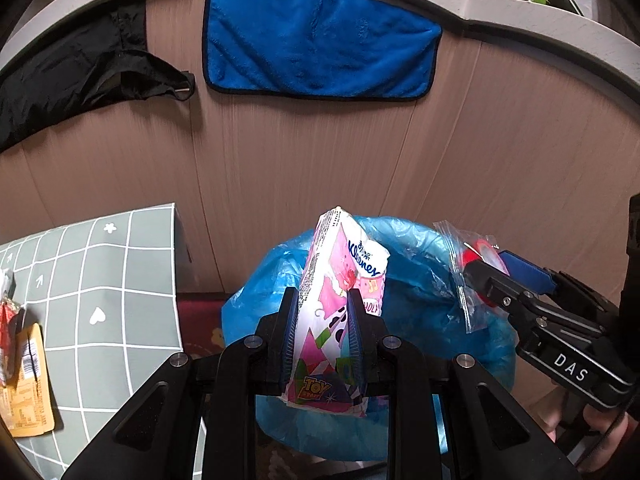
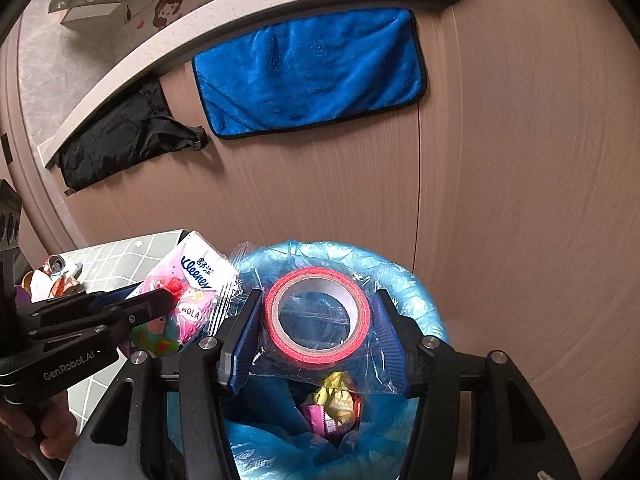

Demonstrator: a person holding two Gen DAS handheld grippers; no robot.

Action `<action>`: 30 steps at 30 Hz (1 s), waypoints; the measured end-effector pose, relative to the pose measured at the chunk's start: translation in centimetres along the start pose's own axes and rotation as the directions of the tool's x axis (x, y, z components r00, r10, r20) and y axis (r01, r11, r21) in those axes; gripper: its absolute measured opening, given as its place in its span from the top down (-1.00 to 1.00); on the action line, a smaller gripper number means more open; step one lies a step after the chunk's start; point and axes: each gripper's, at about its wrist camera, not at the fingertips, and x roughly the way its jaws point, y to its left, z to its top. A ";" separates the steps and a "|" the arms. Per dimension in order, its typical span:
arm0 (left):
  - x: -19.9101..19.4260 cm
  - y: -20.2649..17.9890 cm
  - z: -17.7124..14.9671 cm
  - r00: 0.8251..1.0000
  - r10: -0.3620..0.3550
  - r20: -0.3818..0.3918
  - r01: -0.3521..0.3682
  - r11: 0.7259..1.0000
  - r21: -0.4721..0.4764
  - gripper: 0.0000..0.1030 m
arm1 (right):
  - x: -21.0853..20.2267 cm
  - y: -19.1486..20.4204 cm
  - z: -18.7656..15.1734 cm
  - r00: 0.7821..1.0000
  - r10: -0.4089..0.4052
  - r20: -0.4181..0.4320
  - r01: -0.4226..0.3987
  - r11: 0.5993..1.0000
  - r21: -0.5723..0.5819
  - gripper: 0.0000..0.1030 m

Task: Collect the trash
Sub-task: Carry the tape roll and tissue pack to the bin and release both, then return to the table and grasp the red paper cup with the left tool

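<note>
My left gripper [image 1: 322, 300] is shut on a pink Kleenex tissue pack [image 1: 340, 304], held upright above a bin lined with a blue bag [image 1: 420, 300]. My right gripper [image 2: 316, 312] is shut on a clear plastic packet holding a red tape roll [image 2: 316, 314], right over the bin's opening [image 2: 416, 300]. Several wrappers [image 2: 332, 408] lie inside the bin. The right gripper with the tape packet [image 1: 476, 264] shows at the right of the left wrist view. The left gripper with the tissue pack [image 2: 196, 280] shows at the left of the right wrist view.
A low table with a grey grid cloth [image 1: 100, 280] stands left of the bin, with wrappers [image 1: 28, 380] and other litter [image 2: 56, 276] on it. Behind is a wooden cabinet front [image 1: 320, 152] with a blue towel [image 1: 316, 40] and a black bag [image 1: 80, 76] hanging.
</note>
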 end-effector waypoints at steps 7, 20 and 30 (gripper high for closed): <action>-0.6 0.9 0.7 0.994 -0.109 0.023 0.110 0.992 -0.067 0.11 | -0.6 0.1 0.0 0.999 -0.024 0.025 0.024 1.000 -0.002 -0.28; -9.3 7.3 -0.3 0.992 0.039 0.121 -0.020 0.987 -0.161 0.11 | -5.2 3.4 1.4 0.997 -0.005 0.082 0.008 0.999 -0.033 -0.28; -19.7 18.1 -4.8 0.960 0.215 0.179 -0.165 0.951 -0.261 0.11 | -6.6 16.2 1.8 0.986 0.148 0.075 -0.130 0.970 -0.207 -0.28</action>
